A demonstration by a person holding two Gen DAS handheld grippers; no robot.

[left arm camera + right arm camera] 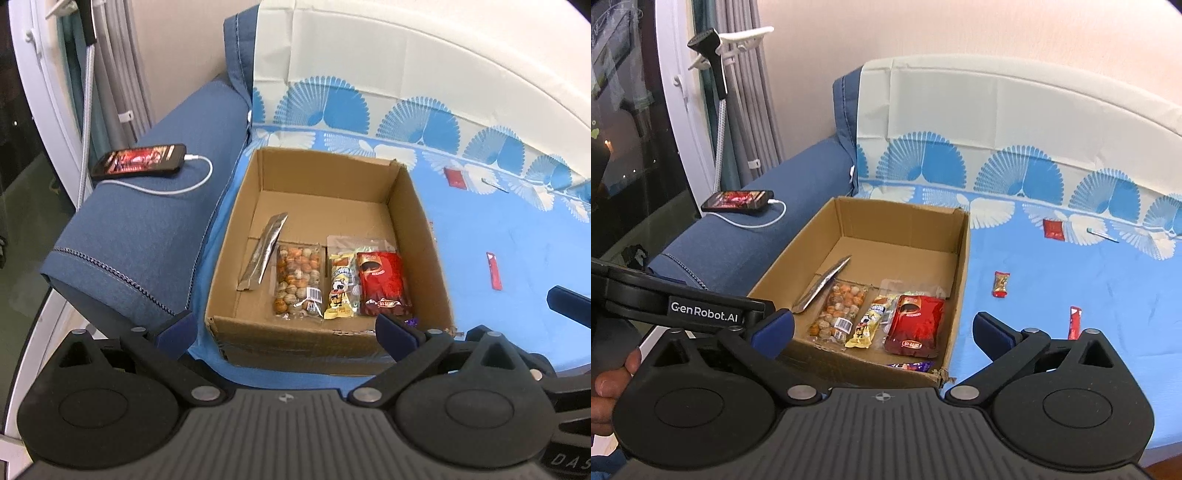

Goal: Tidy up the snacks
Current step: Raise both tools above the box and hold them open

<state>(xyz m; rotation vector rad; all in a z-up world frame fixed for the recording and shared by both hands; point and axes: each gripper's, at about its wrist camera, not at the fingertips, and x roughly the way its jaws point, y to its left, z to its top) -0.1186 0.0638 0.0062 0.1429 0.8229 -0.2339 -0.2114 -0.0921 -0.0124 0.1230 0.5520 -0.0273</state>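
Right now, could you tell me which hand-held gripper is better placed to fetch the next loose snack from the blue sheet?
Probably the right hand-held gripper: open, empty, nearest the slim red stick packet.

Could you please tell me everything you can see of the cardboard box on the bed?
The cardboard box is plain brown corrugated card, open-topped and shallow, with a torn, frayed near corner. It sits flat on the blue sheet beside the blue bolster. Packets lie flat along its near side; the far half of its floor is bare. Nothing grips it.

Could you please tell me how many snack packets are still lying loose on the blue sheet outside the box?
3: a red square packet near the fan pattern, a small red-gold one beside the box, and a red stick nearest; more may be hidden.
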